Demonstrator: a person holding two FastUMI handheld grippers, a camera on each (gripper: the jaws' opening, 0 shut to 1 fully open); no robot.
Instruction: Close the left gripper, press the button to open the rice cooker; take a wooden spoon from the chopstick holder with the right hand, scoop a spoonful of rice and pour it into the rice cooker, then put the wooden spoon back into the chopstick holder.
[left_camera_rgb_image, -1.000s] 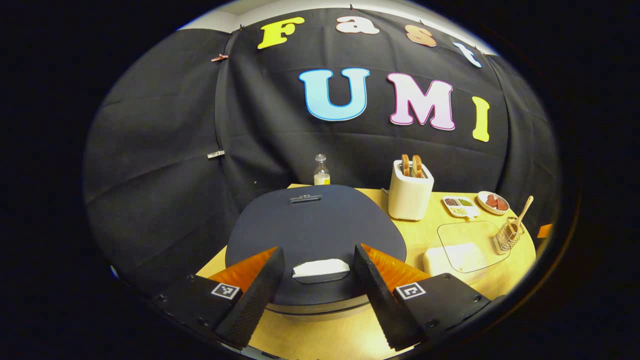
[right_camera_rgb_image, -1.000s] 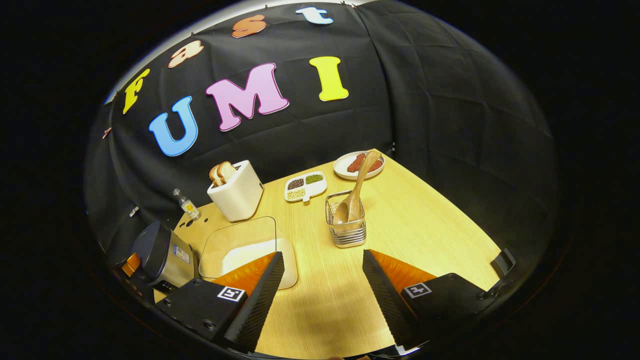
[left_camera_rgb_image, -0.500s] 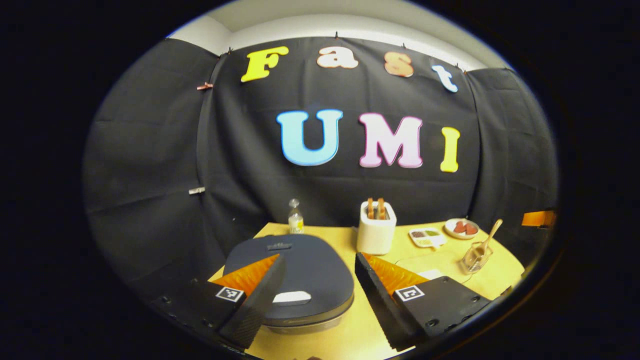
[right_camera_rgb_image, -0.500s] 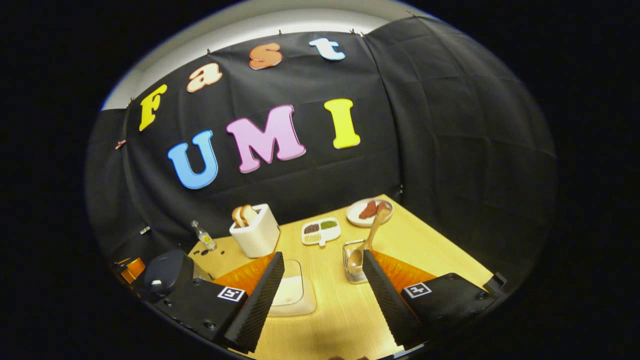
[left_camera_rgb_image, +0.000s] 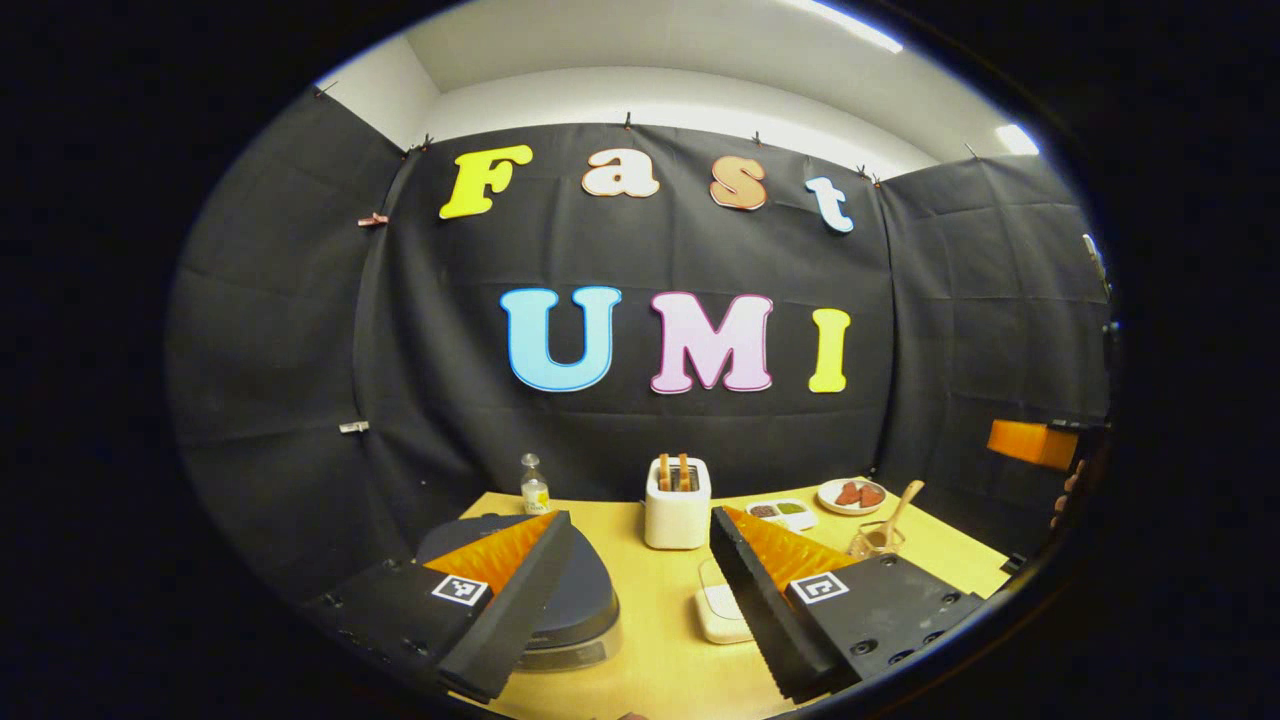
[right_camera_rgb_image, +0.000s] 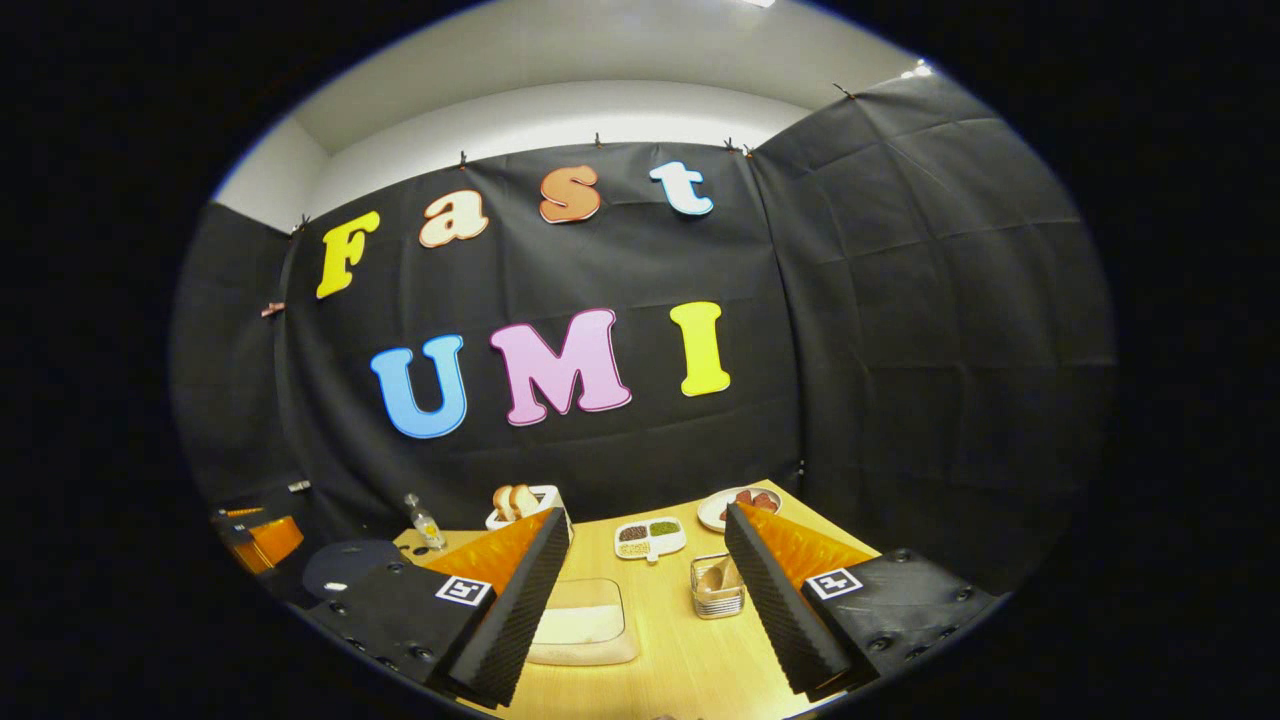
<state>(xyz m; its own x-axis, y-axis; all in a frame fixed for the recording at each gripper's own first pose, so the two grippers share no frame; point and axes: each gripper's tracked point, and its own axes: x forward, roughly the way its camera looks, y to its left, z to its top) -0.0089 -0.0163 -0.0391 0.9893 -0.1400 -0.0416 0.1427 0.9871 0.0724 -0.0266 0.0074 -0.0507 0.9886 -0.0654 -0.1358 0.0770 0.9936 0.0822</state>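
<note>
The rice cooker (left_camera_rgb_image: 592, 603) has a dark lid that is down; it sits low on the left of the left gripper view, partly behind one finger. My left gripper (left_camera_rgb_image: 638, 518) is open, well back from the cooker and holding nothing. The cooker (right_camera_rgb_image: 350, 565) is small at the far left of the right gripper view. The wire chopstick holder (right_camera_rgb_image: 715, 590) stands mid-table with the wooden spoon (right_camera_rgb_image: 712, 577) in it. My right gripper (right_camera_rgb_image: 646, 512) is open and empty, back from the holder. A lidded white container of rice (right_camera_rgb_image: 583, 625) lies between cooker and holder.
On the wooden table (right_camera_rgb_image: 665, 660) stand a white toaster (left_camera_rgb_image: 677, 505) with bread, a small bottle (left_camera_rgb_image: 534, 487), a sectioned dish of grains (left_camera_rgb_image: 782, 512) and a plate (left_camera_rgb_image: 850, 493). The right gripper's orange body (left_camera_rgb_image: 1030, 443) and a hand (left_camera_rgb_image: 1070, 490) are at the right edge.
Both grippers have drawn back from the table and tipped upward; cooker, holder and container now look smaller and lower. Both stay open.
</note>
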